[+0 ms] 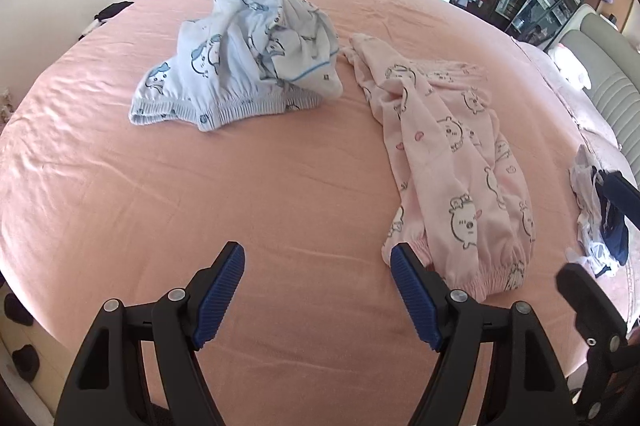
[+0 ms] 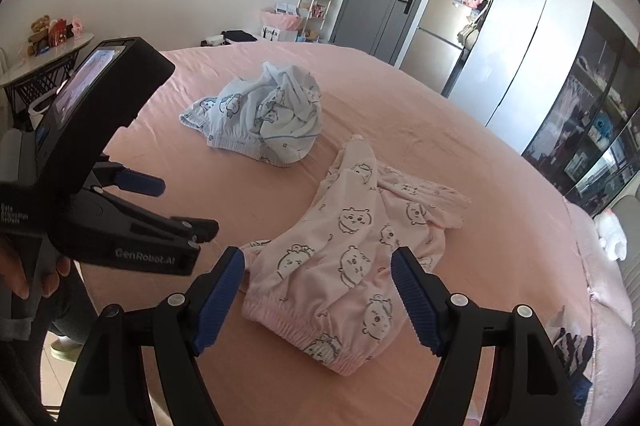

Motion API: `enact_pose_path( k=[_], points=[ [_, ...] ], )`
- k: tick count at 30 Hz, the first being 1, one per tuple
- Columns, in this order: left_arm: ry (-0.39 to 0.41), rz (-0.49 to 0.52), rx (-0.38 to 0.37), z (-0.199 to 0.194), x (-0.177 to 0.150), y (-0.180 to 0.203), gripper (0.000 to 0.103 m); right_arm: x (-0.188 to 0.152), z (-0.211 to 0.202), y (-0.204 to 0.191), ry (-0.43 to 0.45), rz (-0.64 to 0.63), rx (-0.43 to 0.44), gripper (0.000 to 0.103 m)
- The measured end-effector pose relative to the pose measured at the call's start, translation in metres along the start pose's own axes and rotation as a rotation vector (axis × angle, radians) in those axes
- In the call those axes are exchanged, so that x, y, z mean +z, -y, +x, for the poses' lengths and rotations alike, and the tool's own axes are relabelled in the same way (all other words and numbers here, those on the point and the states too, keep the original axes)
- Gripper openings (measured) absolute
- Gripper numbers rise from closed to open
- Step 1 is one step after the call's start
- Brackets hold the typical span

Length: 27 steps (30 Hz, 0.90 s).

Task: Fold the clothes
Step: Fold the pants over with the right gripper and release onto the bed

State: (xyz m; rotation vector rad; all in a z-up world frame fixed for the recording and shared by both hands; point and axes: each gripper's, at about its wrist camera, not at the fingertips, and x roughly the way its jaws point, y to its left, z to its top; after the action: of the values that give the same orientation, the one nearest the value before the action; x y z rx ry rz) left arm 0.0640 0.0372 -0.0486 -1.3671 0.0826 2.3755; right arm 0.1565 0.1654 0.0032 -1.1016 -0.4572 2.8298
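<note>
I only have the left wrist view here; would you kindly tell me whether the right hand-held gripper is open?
Observer: Yes, the right hand-held gripper is open, with nothing between its fingers.
Operator: Thank you. What lies ahead of it?
Observer: The pink trousers, with their gathered elastic edge nearest the camera.
Operator: Anything on my own tool that I cannot see?
Observer: The left hand-held gripper carries a lit screen on its back.
</note>
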Motion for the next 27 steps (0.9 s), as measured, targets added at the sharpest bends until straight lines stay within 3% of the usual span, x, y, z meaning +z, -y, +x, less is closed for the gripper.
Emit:
enact_pose_path(
  k=[8, 19, 21, 24, 27],
  points=[
    [0.031, -0.003, -0.067, 0.022, 0.026, 0.024, 0.075, -0.036, 0.002, 0.045, -0.072, 0.115, -0.069, 0.076],
    [0.098, 0.193, -0.115, 0.056, 0.054, 0.09, 0.075, -0.087, 0.023, 0.085, -0.179, 0.273, -0.111, 0.076],
    [0.066, 0.237, -0.073, 0.072, 0.054, 0.096, 0.075, -0.085, 0.025, 0.087, -0.178, 0.272, -0.113, 0.076],
    [-0.017, 0.263, 0.072, 0.094, 0.05, 0.091, 0.075, -0.083, 0.028, 0.088, -0.176, 0.269, -0.117, 0.076],
    [-0.035, 0.243, 0.105, 0.099, 0.051, 0.078, 0.076, -0.082, 0.033, 0.086, -0.188, 0.254, -0.116, 0.076]
  ],
)
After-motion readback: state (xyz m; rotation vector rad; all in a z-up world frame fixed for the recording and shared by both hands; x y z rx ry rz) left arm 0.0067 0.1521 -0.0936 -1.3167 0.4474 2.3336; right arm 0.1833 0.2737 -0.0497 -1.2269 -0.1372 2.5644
